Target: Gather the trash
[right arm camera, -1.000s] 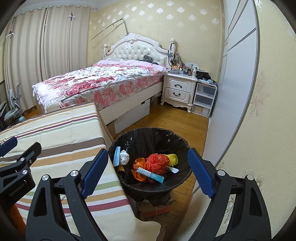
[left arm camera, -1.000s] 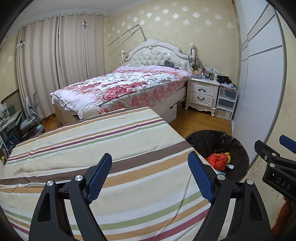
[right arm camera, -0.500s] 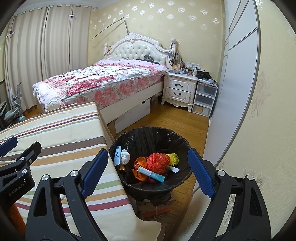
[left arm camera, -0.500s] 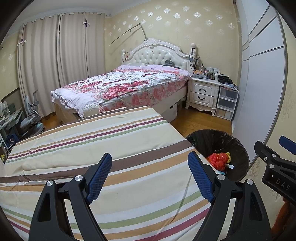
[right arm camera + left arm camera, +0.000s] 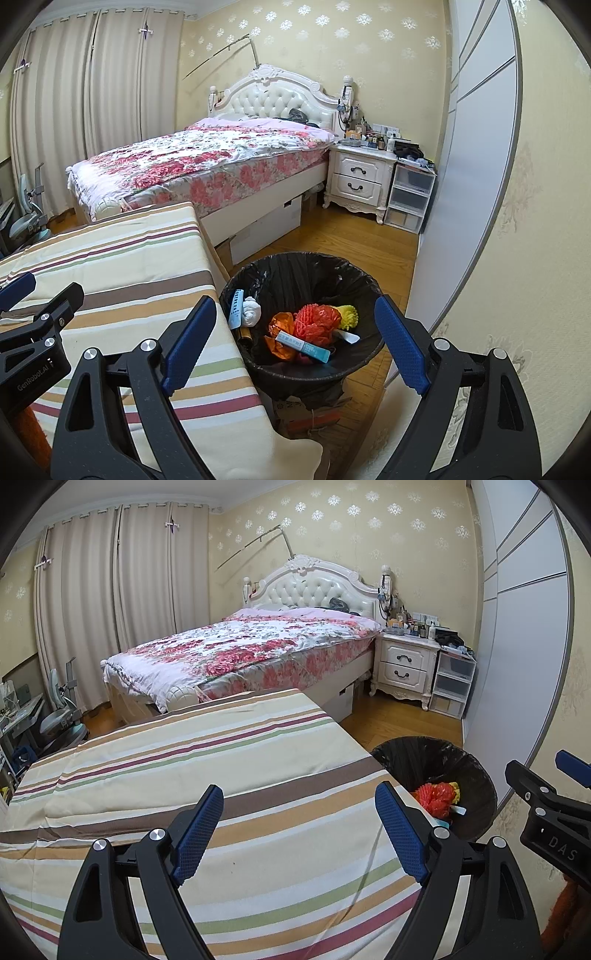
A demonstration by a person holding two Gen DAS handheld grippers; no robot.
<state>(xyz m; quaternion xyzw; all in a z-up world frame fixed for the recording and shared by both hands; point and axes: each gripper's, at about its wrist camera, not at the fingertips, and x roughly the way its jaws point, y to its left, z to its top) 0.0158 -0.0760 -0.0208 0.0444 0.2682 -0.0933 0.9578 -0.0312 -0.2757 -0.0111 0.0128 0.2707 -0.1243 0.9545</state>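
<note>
A black-lined trash bin (image 5: 291, 269) stands on the floor right of the striped table (image 5: 122, 266). It holds red netting (image 5: 317, 319), a yellow foam net (image 5: 349, 315), an orange wrapper, a white wad (image 5: 251, 312), a blue-white packet and a small box (image 5: 303, 341). My right gripper (image 5: 295, 347) is open and empty above the bin's near rim. My left gripper (image 5: 299, 830) is open and empty over the bare striped cloth (image 5: 192, 760). The bin also shows in the left wrist view (image 5: 417, 757), at the right.
A bed with a floral cover (image 5: 240, 653) stands behind the table. A white nightstand (image 5: 404, 664) and plastic drawers (image 5: 452, 683) are by the wardrobe door (image 5: 517, 664). Wooden floor (image 5: 354, 240) lies between bed and bin. A chair (image 5: 62, 716) is far left.
Almost nothing has changed. Both grippers stay open and nearly still, with only a slight drift of the views.
</note>
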